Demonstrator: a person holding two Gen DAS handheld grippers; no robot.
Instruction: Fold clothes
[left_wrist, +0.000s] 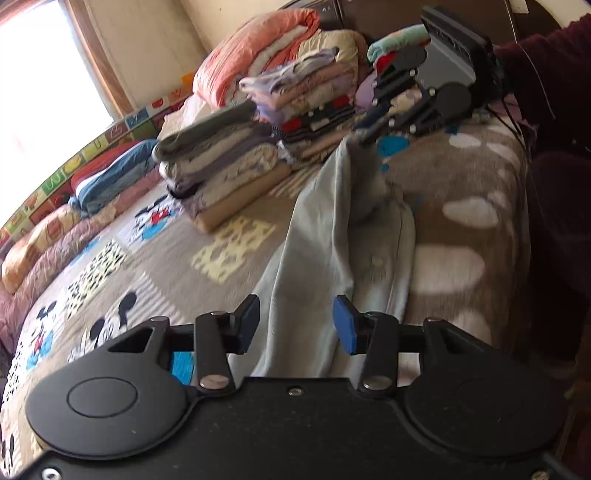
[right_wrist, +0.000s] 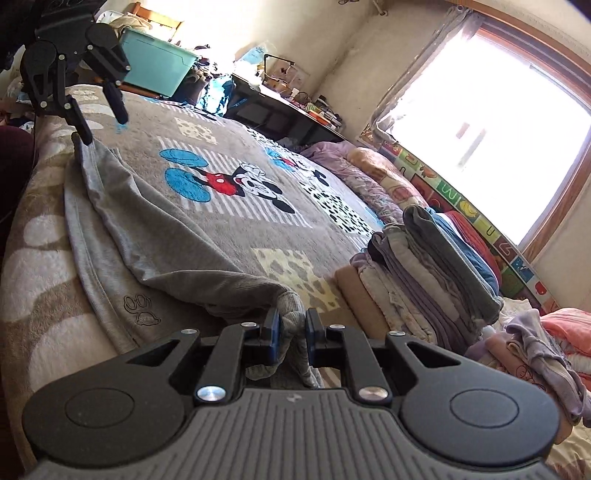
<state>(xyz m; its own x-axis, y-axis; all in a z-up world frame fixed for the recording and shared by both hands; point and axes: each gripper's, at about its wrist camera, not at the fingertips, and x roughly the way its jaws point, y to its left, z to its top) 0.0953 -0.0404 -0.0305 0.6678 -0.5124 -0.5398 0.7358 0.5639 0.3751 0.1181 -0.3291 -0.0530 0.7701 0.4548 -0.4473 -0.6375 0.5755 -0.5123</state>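
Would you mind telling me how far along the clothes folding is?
Done: stacks of folded clothes sit on the bed. In hand: a grey garment lies stretched along the bed's edge, the right gripper shut on one end, the left gripper open above the other. Left: it still needs folding and stacking.

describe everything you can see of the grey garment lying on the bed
The grey garment is a soft knit piece, light grey, with a small paw-print outline embroidered near one edge and a ribbed cuff. It lies stretched lengthwise along the edge of the cartoon-print blanket, partly folded over itself, creased. The right gripper is shut on its ribbed end. The left gripper stands open over the other end, its jaws not pressing the cloth.
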